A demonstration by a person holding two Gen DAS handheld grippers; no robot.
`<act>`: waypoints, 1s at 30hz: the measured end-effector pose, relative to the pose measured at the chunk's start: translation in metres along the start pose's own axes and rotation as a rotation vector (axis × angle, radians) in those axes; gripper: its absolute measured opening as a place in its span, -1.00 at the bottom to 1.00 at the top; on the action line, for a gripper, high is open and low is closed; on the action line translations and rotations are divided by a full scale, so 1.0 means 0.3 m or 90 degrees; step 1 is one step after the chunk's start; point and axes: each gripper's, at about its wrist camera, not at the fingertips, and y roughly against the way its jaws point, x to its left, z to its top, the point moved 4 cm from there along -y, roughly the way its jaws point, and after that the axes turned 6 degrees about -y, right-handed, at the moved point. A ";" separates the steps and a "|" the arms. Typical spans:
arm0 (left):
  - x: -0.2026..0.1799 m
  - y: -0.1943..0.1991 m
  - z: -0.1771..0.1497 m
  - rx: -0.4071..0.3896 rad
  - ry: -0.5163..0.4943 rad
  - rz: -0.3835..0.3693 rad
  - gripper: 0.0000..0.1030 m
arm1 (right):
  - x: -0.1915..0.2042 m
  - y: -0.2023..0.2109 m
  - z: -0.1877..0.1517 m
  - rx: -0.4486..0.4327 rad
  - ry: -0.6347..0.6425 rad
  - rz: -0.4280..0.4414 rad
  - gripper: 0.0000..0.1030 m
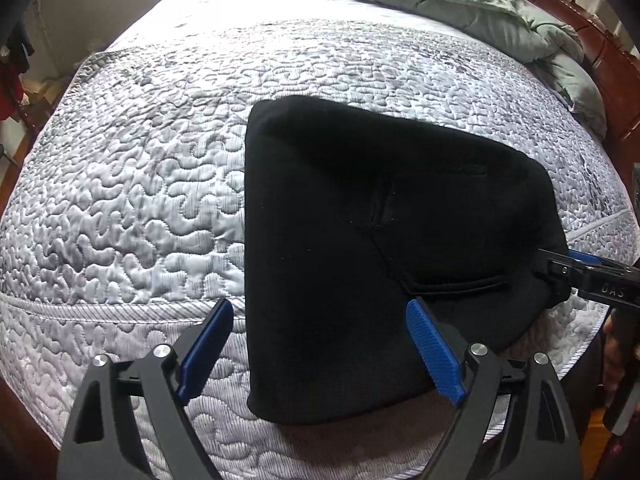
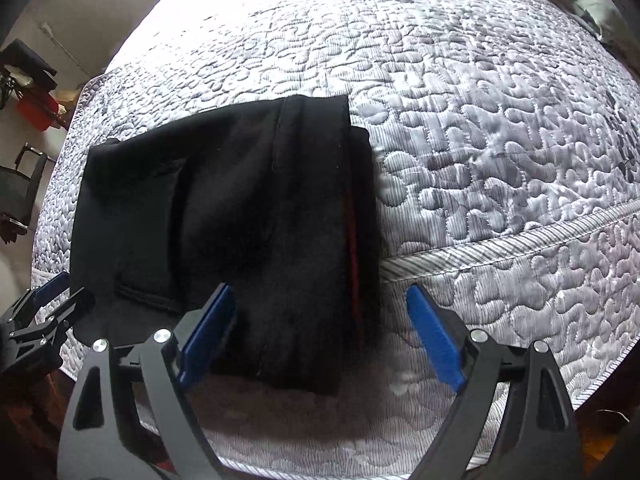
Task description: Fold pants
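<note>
Left gripper (image 1: 320,344): jaws wide apart, nothing clamped, over the pants' near left edge.
Right gripper (image 2: 320,340): jaws spread wide, empty, straddling the pants' near right edge.
Pants (image 1: 384,240): black, folded into a compact stack, lying flat near the mattress (image 1: 132,184) front edge.
Comforter (image 1: 460,4): green, bunched at the far end.

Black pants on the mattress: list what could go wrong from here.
1. The folded black pants overhang the mattress edge near both grippers; a nudge could drag them off.
2. The left gripper and right gripper are both open and straddle a near edge, so closing might pinch only the top layer and undo the fold.
3. The layers look unevenly stacked in the right wrist view, which may loosen the bundle.
</note>
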 end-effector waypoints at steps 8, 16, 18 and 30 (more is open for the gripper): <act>0.002 -0.071 0.008 0.026 -0.009 -0.018 0.75 | -0.013 -0.064 0.015 0.018 -0.010 0.006 0.79; 0.003 -0.106 0.025 0.035 -0.017 -0.025 0.81 | -0.022 -0.110 0.025 0.032 -0.018 0.032 0.86; 0.013 -0.114 0.026 0.039 -0.013 -0.030 0.84 | -0.023 -0.120 0.029 0.034 -0.021 0.038 0.88; 0.099 -0.166 0.007 0.070 0.069 -0.221 0.44 | -0.021 -0.151 0.042 0.039 0.003 0.099 0.71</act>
